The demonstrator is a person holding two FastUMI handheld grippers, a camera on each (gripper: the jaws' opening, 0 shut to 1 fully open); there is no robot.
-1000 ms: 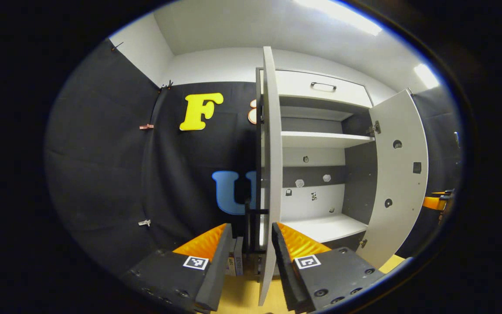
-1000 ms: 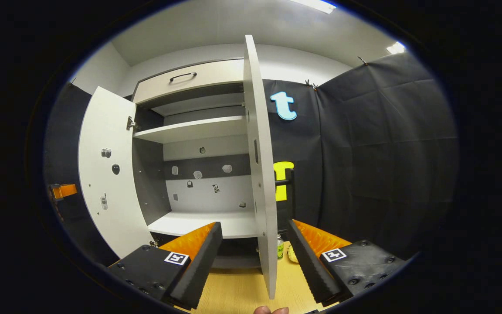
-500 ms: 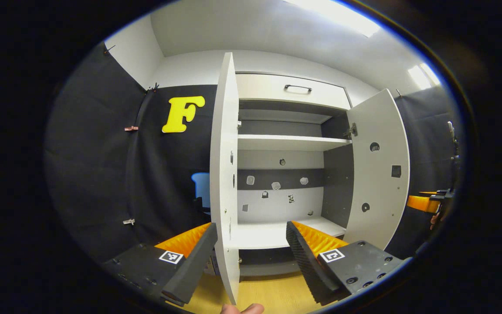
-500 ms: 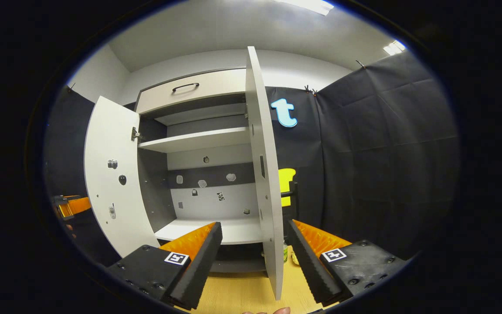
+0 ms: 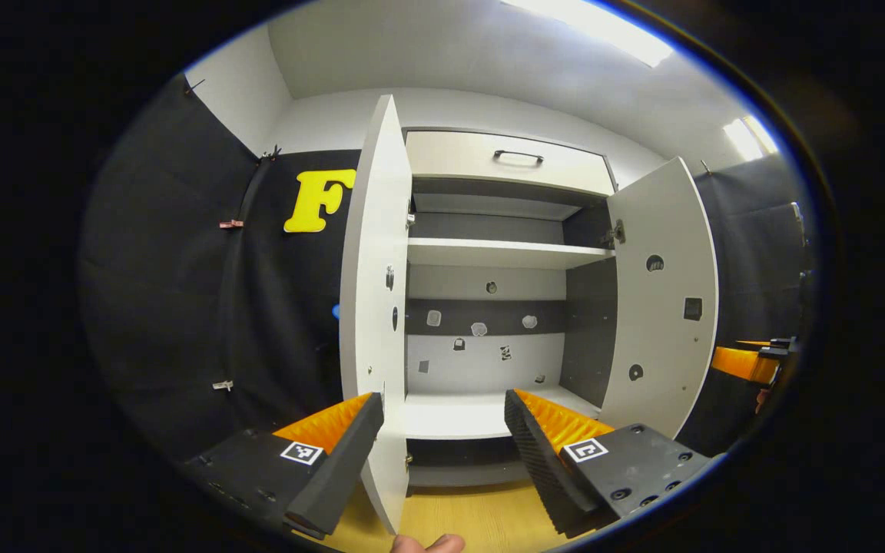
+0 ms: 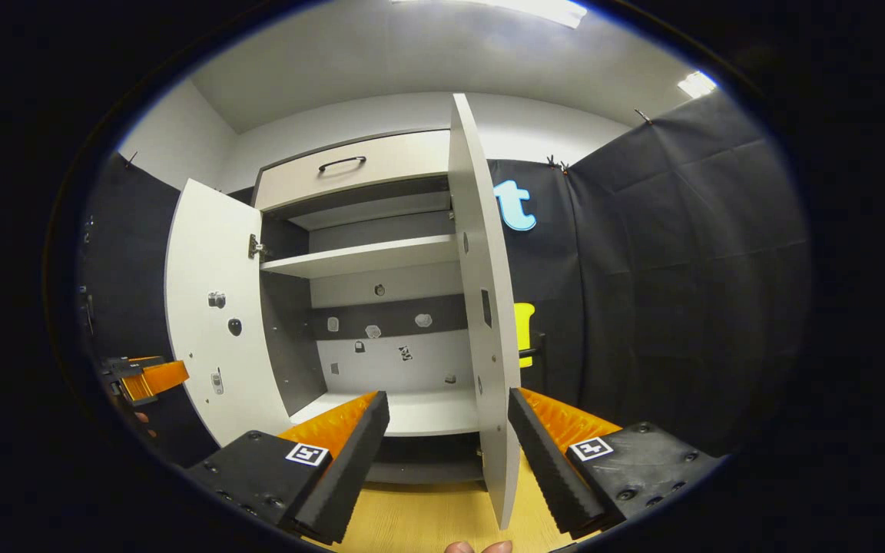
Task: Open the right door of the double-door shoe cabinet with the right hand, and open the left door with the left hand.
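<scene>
Doors on the shoe cabinet (image 5: 488, 153) both stand swung out as I look in, so by my reading the opening itself is done and what remains is only to draw the two grippers clear. In the left gripper view the left door (image 5: 373, 307) hangs edge-on at the cabinet's left side, its lower edge sitting between the spread fingers of my left gripper (image 5: 442, 453); the jaws are wide and nothing is pinched, though the near finger looks to be right beside the panel and I cannot tell whether it touches. The right door (image 5: 661, 299) stands out from the cabinet's right side, showing its inner face with a few small holes and fittings. Switching to the right gripper view, the same right door (image 6: 485, 307) is edge-on and its bottom corner drops between the fingers of my right gripper (image 6: 446, 453), which is likewise spread wide and gripping nothing. Off at the cabinet's left, past the left door (image 6: 212, 315), I catch the other gripper held low and apart. Now the inside: the cabinet is bare of shoes as far as I can see, with one upper shelf (image 5: 496, 252) and a bottom shelf (image 5: 450, 415), both with nothing on them, and only small marks or stickers dotted across the back panel. Above the opening a drawer front with a dark handle (image 5: 518, 156) sits closed. A light wooden floor (image 6: 427, 522) runs up to the cabinet's foot.
</scene>
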